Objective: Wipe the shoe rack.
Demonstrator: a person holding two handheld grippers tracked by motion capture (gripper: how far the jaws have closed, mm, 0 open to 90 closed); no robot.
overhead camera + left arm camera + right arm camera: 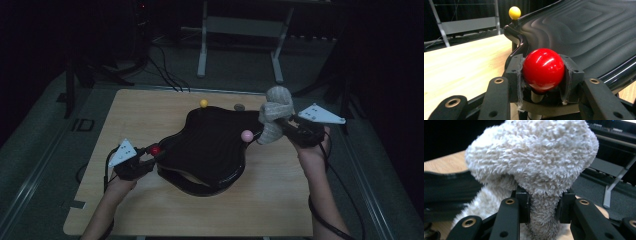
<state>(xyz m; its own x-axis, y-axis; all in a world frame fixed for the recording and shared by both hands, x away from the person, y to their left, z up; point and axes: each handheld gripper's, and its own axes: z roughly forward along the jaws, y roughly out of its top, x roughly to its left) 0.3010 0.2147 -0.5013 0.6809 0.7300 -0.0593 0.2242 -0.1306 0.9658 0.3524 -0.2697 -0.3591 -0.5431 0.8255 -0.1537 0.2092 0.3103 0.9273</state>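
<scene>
L gripper [145,161] sits at the left edge of the black tray [212,145]. Its jaws are partly open & squeeze the red ball [156,149] from both sides. In the left gripper view the red ball [543,68] sits snug between the two pads, on top of a short post. The tray [586,32] has wavy ridges on it & rests on the wood bench [150,115].

R gripper [280,121] is up in the air, over the right side of the bench, near the tray's right edge. Its jaws are closed on a fluffy grey sock [275,117]. The sock hangs off the bench, bunched at the top, w/ its low end dangling near the pink ball [247,135]. In the right gripper view the jaws pinch a narrow part of the sock [534,162], & the fat fuzzy part flops over above them.

A yellow ball [203,103] stands at the far edge of the tray. The pink ball is at the tray's right edge. A small grey round thing [239,107] lies on the bench behind the tray; can't tell what it is.
</scene>
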